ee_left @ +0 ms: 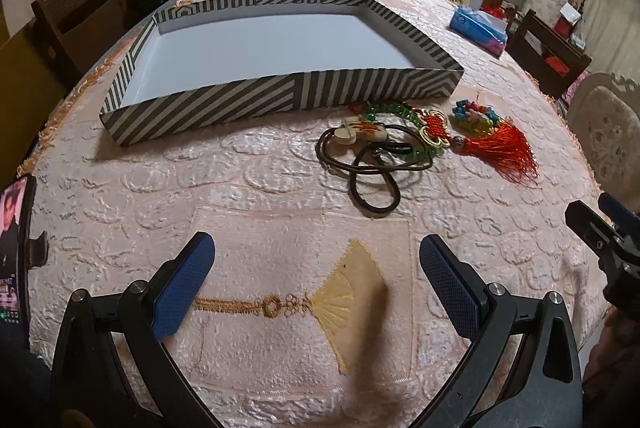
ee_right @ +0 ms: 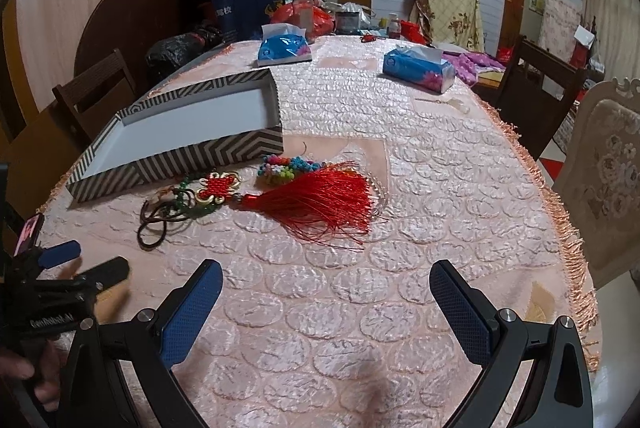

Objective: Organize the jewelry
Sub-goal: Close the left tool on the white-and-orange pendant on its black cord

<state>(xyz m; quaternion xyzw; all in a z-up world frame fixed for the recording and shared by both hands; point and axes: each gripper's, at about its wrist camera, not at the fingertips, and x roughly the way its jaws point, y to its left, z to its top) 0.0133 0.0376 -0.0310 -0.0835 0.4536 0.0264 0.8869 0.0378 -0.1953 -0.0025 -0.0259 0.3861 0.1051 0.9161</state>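
A heap of jewelry lies untouched on the pink embroidered cloth of a long dining table, just outside the near wall of a striped, shallow tray whose white floor shows nothing in it, a layout that suggests the sorting has yet to start. The heap holds a green bead bracelet, a red knotted tassel fanned out toward the table's right edge, a small multicoloured bead piece beside the tray's near right corner, two pale disc pendants and dark looped cords that cross over one another, so lifting one strand is likely to drag its neighbours. The left hand-held gripper hovers low over the bare cloth with its blue-padded fingers spread wide and nothing between them; the right hand-held gripper hovers likewise, jaws wide and empty, well short of the tassel. Each tool shows at the edge of the other's view, so the two stand side by side facing the heap. Open cloth runs between the grippers and the jewelry, leaving room for an approach, and the tray's low wall looks like an easy lip to clear. Two blue tissue packs and assorted clutter sit far back, well apart from the work, while the fringed table edge falls away to the right.
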